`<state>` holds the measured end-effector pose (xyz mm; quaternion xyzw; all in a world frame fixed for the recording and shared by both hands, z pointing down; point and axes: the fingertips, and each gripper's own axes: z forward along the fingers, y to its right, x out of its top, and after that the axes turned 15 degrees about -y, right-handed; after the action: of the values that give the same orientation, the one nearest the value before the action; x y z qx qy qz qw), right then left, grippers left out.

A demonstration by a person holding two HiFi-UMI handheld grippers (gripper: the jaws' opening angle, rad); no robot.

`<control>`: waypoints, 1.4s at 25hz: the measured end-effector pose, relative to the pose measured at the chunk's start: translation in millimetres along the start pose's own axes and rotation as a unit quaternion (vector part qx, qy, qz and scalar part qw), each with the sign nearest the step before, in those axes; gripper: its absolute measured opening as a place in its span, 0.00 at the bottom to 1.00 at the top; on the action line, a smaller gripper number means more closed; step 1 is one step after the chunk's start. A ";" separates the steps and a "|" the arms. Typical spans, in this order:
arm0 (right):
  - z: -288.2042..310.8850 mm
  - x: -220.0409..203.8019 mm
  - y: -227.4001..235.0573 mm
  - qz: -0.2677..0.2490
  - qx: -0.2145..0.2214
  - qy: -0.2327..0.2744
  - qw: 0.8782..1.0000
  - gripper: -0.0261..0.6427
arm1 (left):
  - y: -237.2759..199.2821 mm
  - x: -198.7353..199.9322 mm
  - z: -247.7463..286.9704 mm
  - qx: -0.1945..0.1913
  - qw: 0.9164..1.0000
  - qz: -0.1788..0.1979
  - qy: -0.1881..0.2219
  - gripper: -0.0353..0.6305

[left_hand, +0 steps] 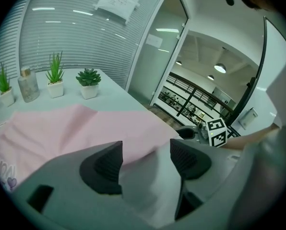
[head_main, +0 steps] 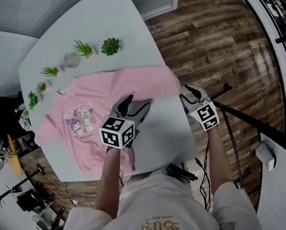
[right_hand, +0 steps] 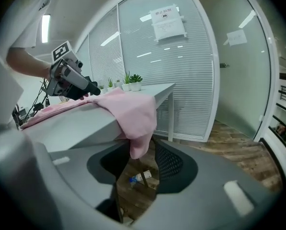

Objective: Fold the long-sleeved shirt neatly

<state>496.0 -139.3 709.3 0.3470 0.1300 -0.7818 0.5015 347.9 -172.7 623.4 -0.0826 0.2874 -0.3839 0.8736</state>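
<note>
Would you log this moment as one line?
shirt spread on table | sleeve hangs off edge | left gripper open at shirt | right gripper open at sleeve

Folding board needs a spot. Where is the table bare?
Bare: the white table's near-right part, between the pink long-sleeved shirt and the edge; also the far corner beside the green potted succulent. Crowded: small plants and a glass bottle along the far-left edge.
</note>
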 end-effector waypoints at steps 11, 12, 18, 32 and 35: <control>5.2 12.2 -0.7 -0.004 -0.023 0.001 1.000 0.09 | -18.4 -1.7 1.1 0.017 1.000 -0.026 0.005 0.51; 4.1 12.5 -0.1 -0.003 -0.026 -0.001 1.000 0.09 | -18.8 -2.2 1.3 0.017 0.999 -0.028 0.005 0.51; -18.7 22.8 7.1 0.048 -0.042 0.024 0.998 0.08 | -19.4 -0.9 -5.3 0.025 0.999 -0.034 0.010 0.51; -69.9 65.0 0.2 0.049 -0.090 0.060 0.993 0.08 | -36.1 -8.1 -41.1 0.057 0.996 -0.061 0.029 0.51; -78.4 78.4 -3.4 0.043 -0.096 0.069 0.992 0.08 | -39.8 -6.6 -51.9 0.065 0.995 -0.067 0.041 0.51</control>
<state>505.2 -148.9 599.2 0.3550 0.2237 -0.7177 0.5558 290.1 -191.6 598.3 -0.0292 0.2914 -0.4627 0.8368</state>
